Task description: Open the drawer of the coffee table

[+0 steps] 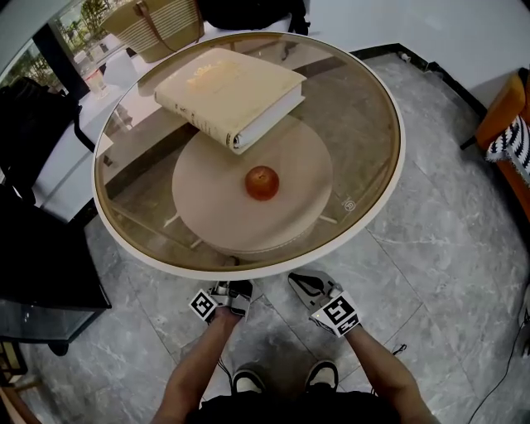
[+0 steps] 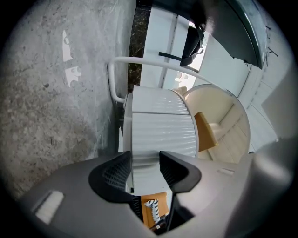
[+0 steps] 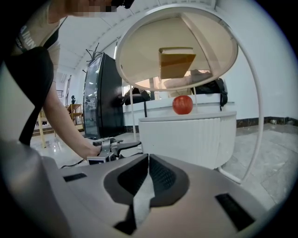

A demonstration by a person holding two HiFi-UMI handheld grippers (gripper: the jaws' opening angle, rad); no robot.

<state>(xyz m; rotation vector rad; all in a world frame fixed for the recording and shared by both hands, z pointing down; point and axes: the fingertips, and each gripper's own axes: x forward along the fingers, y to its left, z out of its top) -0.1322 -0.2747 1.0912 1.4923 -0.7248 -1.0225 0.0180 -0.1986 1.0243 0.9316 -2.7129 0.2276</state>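
Note:
The round glass-topped coffee table (image 1: 389, 190) carries a cream book (image 1: 228, 95). Under the glass, a red apple (image 1: 262, 182) sits on the round drawer unit (image 1: 248, 224). Its white ribbed wall (image 2: 160, 125) fills the left gripper view. My left gripper (image 2: 145, 160) is open, jaws wide apart on either side of that wall's near edge. In the head view the left gripper (image 1: 230, 291) hangs just below the table's front rim. My right gripper (image 1: 302, 281) is beside it, shut and empty (image 3: 148, 160). It faces the drawer unit (image 3: 191, 135) and the apple (image 3: 182, 104).
A black cabinet (image 1: 33, 273) stands at the left and a woven bag (image 1: 157, 25) behind the table. An orange chair (image 1: 505, 124) is at the right. The table's thin white frame leg (image 3: 255, 93) curves down beside the drawer unit. My shoes (image 1: 248, 381) stand on the grey stone floor.

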